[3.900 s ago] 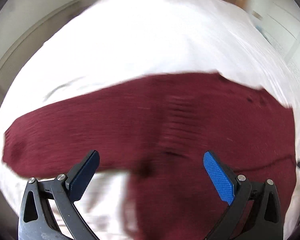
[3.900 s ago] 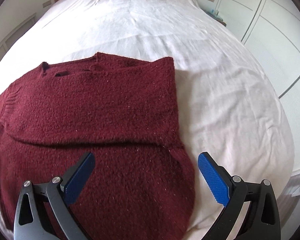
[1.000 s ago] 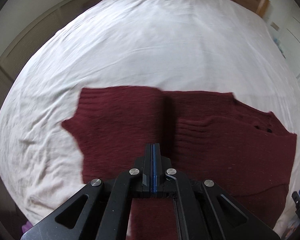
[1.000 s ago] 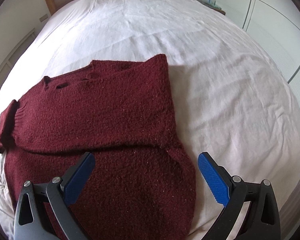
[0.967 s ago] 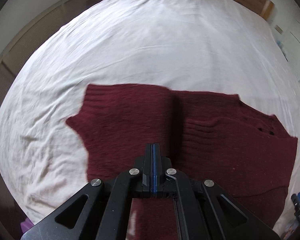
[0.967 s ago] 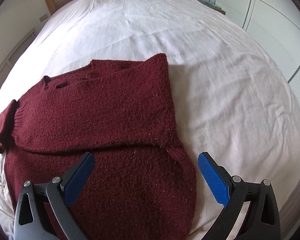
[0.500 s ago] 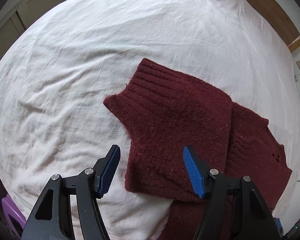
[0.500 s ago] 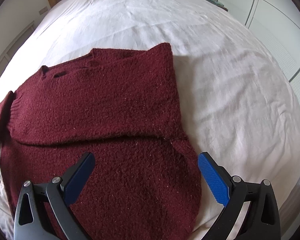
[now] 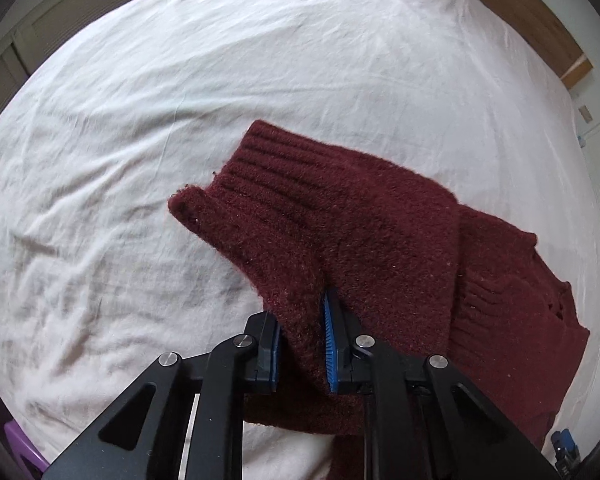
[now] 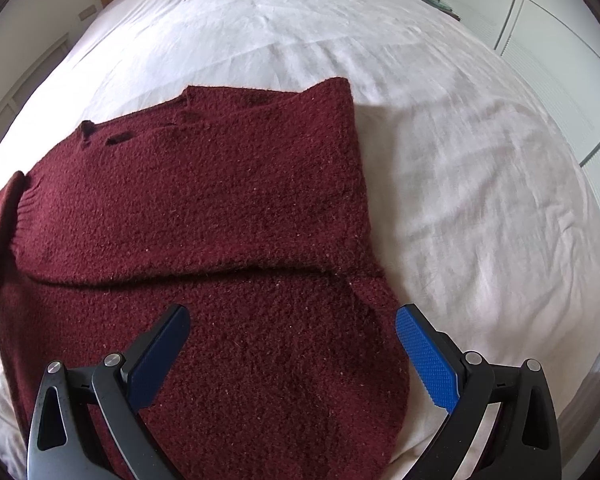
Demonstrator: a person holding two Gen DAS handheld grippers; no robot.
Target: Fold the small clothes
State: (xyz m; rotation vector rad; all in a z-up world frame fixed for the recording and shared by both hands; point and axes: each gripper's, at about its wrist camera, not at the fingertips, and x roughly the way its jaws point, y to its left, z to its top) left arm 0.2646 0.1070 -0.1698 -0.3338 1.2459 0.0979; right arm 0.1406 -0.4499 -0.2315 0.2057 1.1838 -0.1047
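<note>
A dark red knitted sweater (image 10: pixel 220 208) lies on a white bed sheet (image 10: pixel 460 160), one sleeve folded across its body. In the left wrist view the sleeve (image 9: pixel 340 232) with its ribbed cuff (image 9: pixel 260 168) runs up and left from my left gripper (image 9: pixel 300 344). Its jaws are closing and the blue pads pinch a fold of the sleeve's knit between them. My right gripper (image 10: pixel 292 356) hovers open over the sweater's lower body, near its right edge, with nothing between its fingers.
The wrinkled sheet (image 9: pixel 140 120) spreads wide to the left and beyond the sweater. A wooden headboard (image 9: pixel 540 20) stands at the far end. White wardrobe doors (image 10: pixel 560 40) stand to the right of the bed. A purple object (image 9: pixel 24 452) shows at the lower left.
My left gripper opened, dropped onto the folded sleeve near its lower edge, and has closed on a fold of the knit. The right gripper has stayed open over the body.
</note>
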